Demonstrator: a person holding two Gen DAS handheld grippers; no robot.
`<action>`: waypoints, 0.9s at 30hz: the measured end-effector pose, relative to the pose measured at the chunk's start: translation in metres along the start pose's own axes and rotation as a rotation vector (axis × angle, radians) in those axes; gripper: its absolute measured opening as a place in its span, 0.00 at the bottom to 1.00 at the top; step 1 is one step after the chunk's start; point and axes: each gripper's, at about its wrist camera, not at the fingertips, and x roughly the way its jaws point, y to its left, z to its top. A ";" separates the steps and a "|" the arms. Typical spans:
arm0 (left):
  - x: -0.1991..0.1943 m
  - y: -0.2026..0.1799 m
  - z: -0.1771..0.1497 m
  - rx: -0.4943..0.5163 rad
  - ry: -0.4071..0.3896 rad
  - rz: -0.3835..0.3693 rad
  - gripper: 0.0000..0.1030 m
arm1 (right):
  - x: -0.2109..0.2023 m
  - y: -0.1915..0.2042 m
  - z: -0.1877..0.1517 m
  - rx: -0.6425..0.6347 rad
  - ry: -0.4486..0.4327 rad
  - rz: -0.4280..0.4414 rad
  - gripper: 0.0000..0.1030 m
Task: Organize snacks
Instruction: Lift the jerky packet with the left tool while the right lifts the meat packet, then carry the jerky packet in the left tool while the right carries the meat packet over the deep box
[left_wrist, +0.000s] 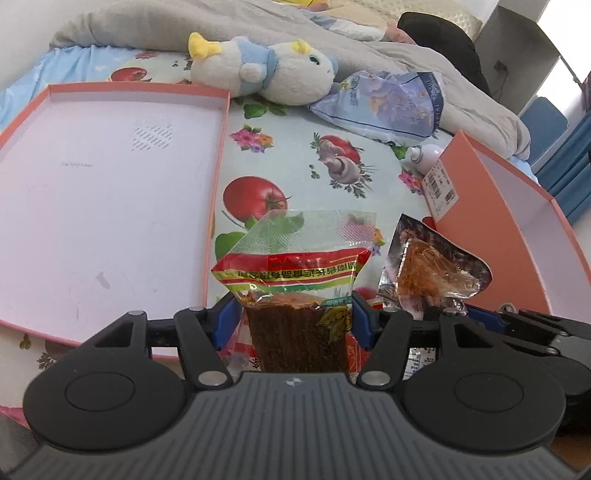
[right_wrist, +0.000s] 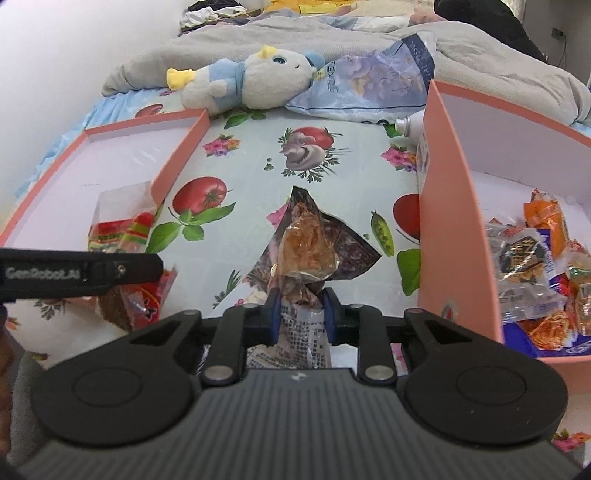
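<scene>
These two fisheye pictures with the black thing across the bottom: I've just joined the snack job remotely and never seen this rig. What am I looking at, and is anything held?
No robot arm here: a person carries a two-finger gripper in each hand, and a camera on each looks forward along its fingers. The black shape at the bottom is the gripper's own body.

The left wrist picture shows the left gripper, its blue pads closed on a red-and-yellow snack pack. The right wrist picture shows the right gripper pinching a dark crinkled snack pack.

Everything is on a bed with a fruit-print sheet. To the left lies a shallow pink tray; to the right stands a deeper pink box with many snack packets inside. Further back lie a plush toy, a blue-white bag and a small white bottle.
</scene>
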 end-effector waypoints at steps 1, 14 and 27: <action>-0.002 -0.001 0.001 0.001 -0.001 -0.003 0.64 | -0.004 0.000 0.001 0.000 -0.005 0.005 0.25; -0.037 -0.036 0.030 0.064 -0.064 -0.015 0.64 | -0.057 -0.017 0.030 0.028 -0.103 0.028 0.25; -0.077 -0.104 0.070 0.180 -0.177 -0.094 0.64 | -0.111 -0.056 0.052 0.090 -0.240 -0.010 0.26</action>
